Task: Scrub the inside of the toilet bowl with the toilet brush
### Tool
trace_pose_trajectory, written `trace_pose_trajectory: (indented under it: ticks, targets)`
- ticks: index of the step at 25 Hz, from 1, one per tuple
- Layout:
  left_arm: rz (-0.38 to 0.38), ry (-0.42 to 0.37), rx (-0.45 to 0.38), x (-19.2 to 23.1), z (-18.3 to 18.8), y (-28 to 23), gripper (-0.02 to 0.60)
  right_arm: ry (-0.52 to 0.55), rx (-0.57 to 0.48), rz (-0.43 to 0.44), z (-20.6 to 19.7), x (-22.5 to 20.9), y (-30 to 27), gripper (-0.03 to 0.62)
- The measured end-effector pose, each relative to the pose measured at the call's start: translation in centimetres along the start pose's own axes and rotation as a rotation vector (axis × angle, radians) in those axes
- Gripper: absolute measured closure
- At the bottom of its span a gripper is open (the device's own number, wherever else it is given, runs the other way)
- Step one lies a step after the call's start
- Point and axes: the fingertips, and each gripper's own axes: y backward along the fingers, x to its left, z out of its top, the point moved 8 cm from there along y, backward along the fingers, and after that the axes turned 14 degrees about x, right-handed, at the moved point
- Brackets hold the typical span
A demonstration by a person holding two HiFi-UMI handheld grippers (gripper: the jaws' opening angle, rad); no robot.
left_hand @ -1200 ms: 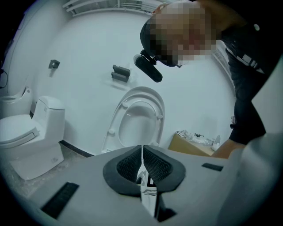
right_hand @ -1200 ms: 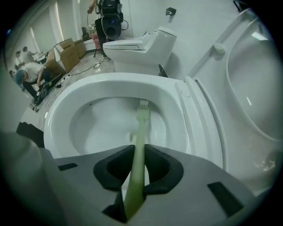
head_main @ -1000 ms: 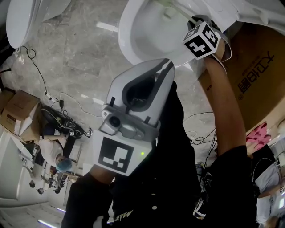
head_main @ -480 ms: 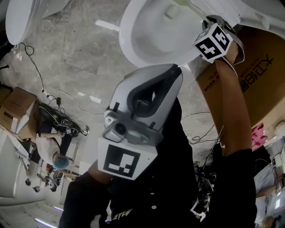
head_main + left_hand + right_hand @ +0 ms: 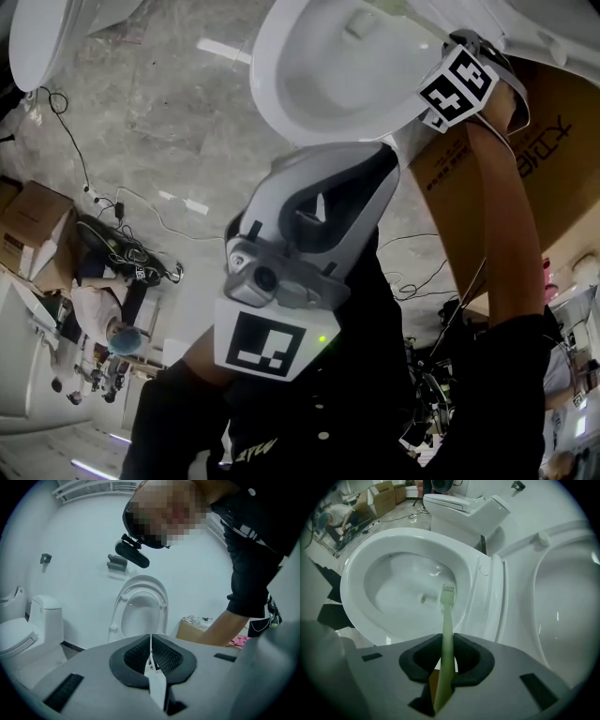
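Note:
My right gripper (image 5: 446,644) is shut on the pale green handle of the toilet brush. Its small bristled head (image 5: 448,594) hangs inside the white toilet bowl (image 5: 370,616), over the right side of the basin near the water; whether it touches the wall I cannot tell. In the head view only this gripper's marker cube (image 5: 457,84) shows, at the bowl's (image 5: 281,94) right rim. My left gripper (image 5: 373,155) is held away from the bowl, close to the body, jaws shut on nothing (image 5: 151,641).
The raised seat and lid (image 5: 562,602) stand right of the bowl. A cardboard box (image 5: 553,169) sits beside the toilet. Another toilet (image 5: 464,508) stands behind it. Cables (image 5: 122,216), boxes (image 5: 37,234) and a crouching person (image 5: 108,319) are on the floor to the left.
The right gripper has shifted rightward along the bowl's rim with the brush. The left gripper has drifted slightly right and lower, still shut.

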Motion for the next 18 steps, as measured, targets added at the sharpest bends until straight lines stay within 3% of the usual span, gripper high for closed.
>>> trace_pose_trajectory:
  ticks: [10,18]
  targets:
    - [0.02,0.009,-0.001,0.8,0.0,0.3,0.546,0.343,0.139,-0.006,0.2,0.9,-0.9,0.508]
    - [0.037,0.014,0.01,1.3,-0.2,0.5,0.546,0.542,0.214,0.043,-0.3,2.3,-1.0,0.508]
